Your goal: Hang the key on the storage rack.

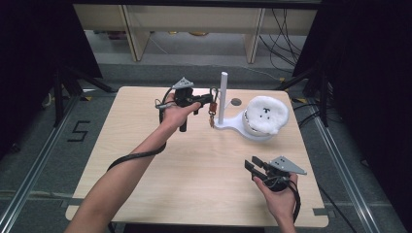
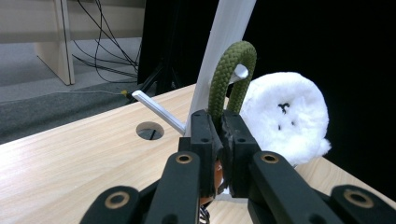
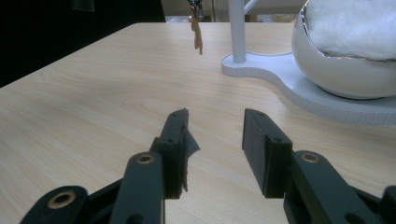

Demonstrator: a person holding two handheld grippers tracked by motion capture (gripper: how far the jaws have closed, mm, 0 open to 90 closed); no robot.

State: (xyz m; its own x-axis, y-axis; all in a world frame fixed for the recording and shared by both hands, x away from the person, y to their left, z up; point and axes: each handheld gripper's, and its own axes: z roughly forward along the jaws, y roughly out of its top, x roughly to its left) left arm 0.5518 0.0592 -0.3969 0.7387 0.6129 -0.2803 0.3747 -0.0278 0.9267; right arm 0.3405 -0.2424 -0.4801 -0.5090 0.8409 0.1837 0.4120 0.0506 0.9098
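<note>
At the white stand's peg (image 2: 240,72), the left gripper (image 2: 219,126) pinches the green rope loop (image 2: 229,70) of a keychain; better seat it fully before letting go. Right gripper (image 3: 215,128) idles half-open.

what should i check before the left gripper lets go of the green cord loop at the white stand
1. Left gripper shut on the green cord loop: ok.
2. Loop around the stand's peg: ok; the peg passes through it.
3. White stand upright on the table: ok.
4. Charm hanging free above the table: ok.
5. Right gripper open, apart from the stand: ok.
6. Plush seated firmly in its bowl: cannot tell.
</note>
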